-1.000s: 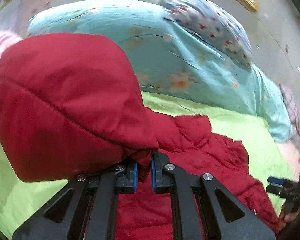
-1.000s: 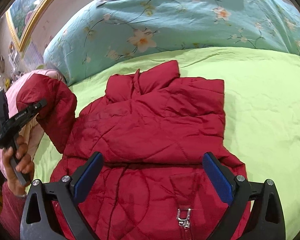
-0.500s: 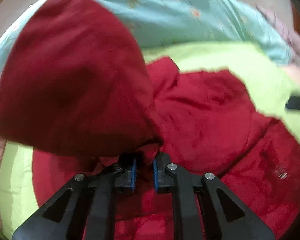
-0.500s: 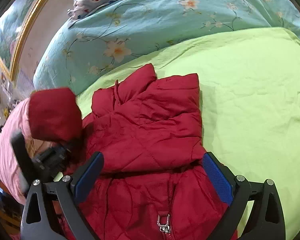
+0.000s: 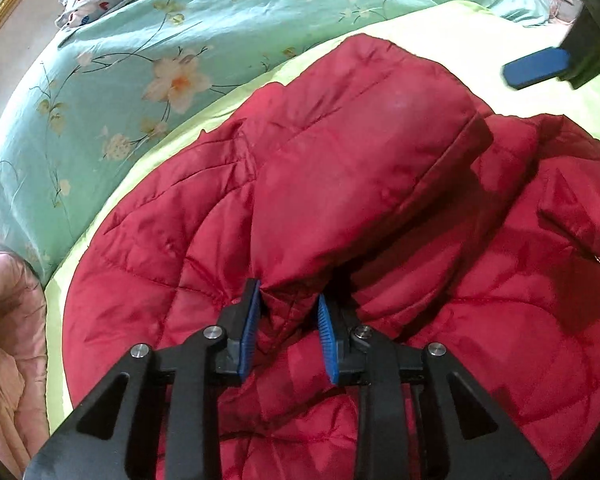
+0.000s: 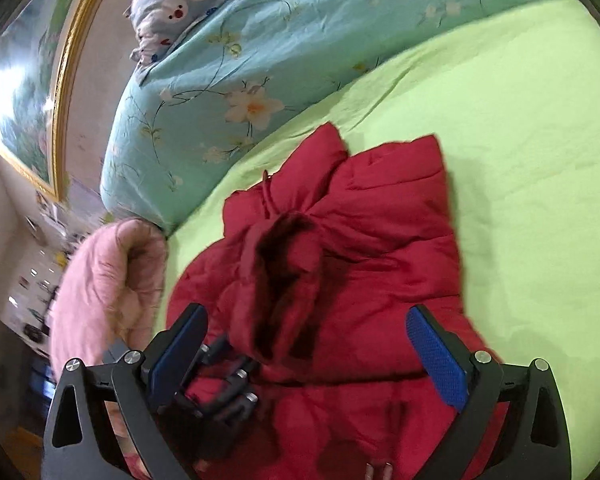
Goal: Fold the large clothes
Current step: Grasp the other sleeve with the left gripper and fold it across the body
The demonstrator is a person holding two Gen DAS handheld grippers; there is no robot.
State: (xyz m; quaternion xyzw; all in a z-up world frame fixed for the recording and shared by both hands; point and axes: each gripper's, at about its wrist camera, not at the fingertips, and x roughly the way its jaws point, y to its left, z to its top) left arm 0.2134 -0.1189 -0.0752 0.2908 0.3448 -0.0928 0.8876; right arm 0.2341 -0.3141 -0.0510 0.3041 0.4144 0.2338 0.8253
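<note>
Sleeve laid across the red jacket on the bed.
Left tool pinches the sleeve cuff; right tool hangs spread wide above, green sheet free rightward. No readable writing.

Both handheld grippers, the left gripper and the right gripper, share black angular frames with triangular cut-outs, round silver screw heads at the joints and blue textured pads lining their fingers.
</note>
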